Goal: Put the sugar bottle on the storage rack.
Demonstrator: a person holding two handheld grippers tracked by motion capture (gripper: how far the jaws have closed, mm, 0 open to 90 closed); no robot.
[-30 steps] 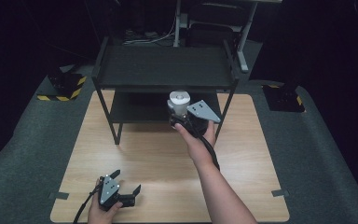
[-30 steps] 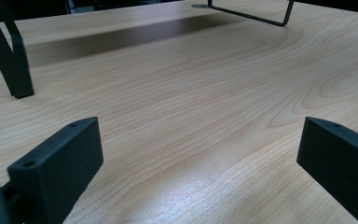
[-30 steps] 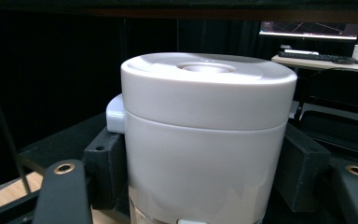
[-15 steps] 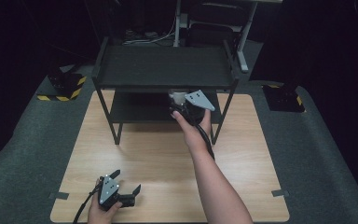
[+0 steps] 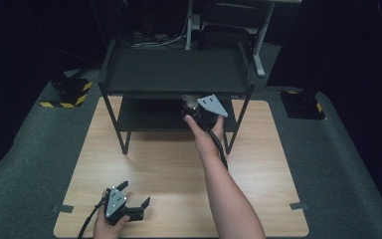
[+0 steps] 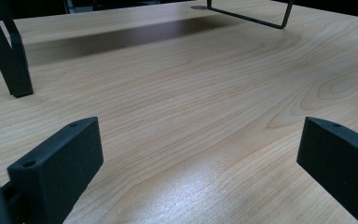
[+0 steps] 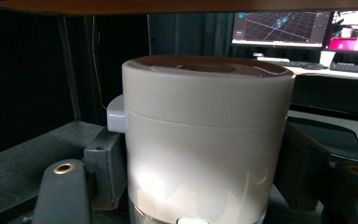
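Note:
A white lidded cylindrical jar (image 7: 207, 140) stands upright between the jaws of my right gripper (image 7: 200, 163), which is shut on it. In the high view that gripper (image 5: 195, 107) reaches under the top shelf of a black two-tier rack (image 5: 174, 72), over the lower shelf (image 5: 144, 119), and the jar (image 5: 189, 101) is mostly hidden beneath the top shelf. My left gripper (image 5: 134, 199) rests on the wooden table (image 5: 164, 169) near the front left edge, open with nothing between its jaws. In the left gripper view both jaws (image 6: 200, 163) stand wide apart above bare wood.
The rack's black legs (image 5: 124, 144) stand on the table, one seen near the left gripper (image 6: 9, 56). Dark carpet surrounds the table. Monitors and a keyboard (image 7: 303, 46) sit behind the rack. Yellow-black bases (image 5: 67, 94) flank the table.
My right gripper has carried the jar forward and slightly down, from in front of the rack to under its top shelf. The left gripper has stayed put.

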